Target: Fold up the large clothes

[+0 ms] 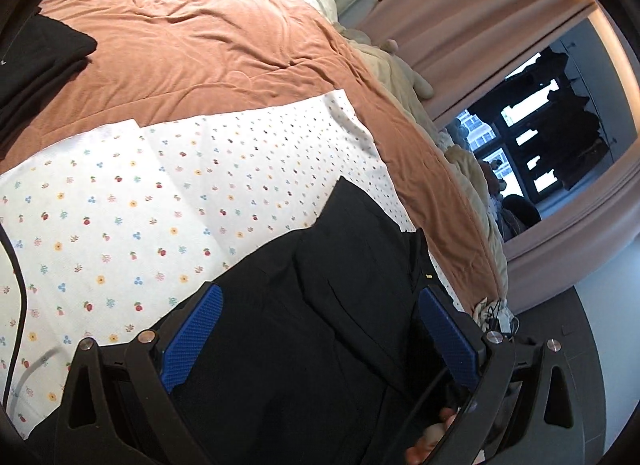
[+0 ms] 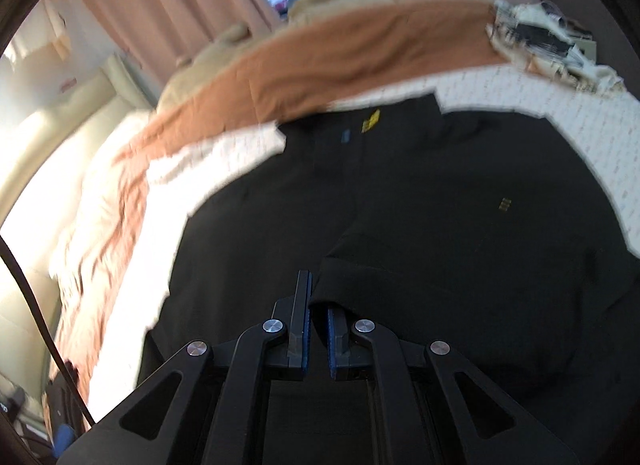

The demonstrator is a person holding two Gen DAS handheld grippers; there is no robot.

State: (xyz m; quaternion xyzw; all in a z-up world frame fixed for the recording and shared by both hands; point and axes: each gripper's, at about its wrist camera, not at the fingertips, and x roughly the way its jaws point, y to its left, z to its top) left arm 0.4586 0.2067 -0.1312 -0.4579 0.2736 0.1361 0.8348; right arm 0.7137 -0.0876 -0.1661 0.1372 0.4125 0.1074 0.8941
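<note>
A large black garment (image 1: pixel 352 233) lies spread on a white floral sheet (image 1: pixel 140 205) on the bed. In the left wrist view my left gripper (image 1: pixel 320 291) hovers over it, blue pads (image 1: pixel 196 329) wide apart and open, with the cloth lying flat beneath them. The right wrist view, blurred by motion, shows the same black garment (image 2: pixel 440 205) with small yellow tags near its far edge. My right gripper (image 2: pixel 318 299) is shut on a folded edge of this cloth, which rises between the pads.
An orange blanket (image 1: pixel 220 45) covers the bed beyond the sheet. A folded pile of dark clothes (image 1: pixel 40 61) sits at the far left. Beige plush bedding (image 1: pixel 404 73) lines the bed's far edge, with pink curtains (image 1: pixel 460 5) and a window behind. A black cable (image 1: pixel 20 285) hangs at left.
</note>
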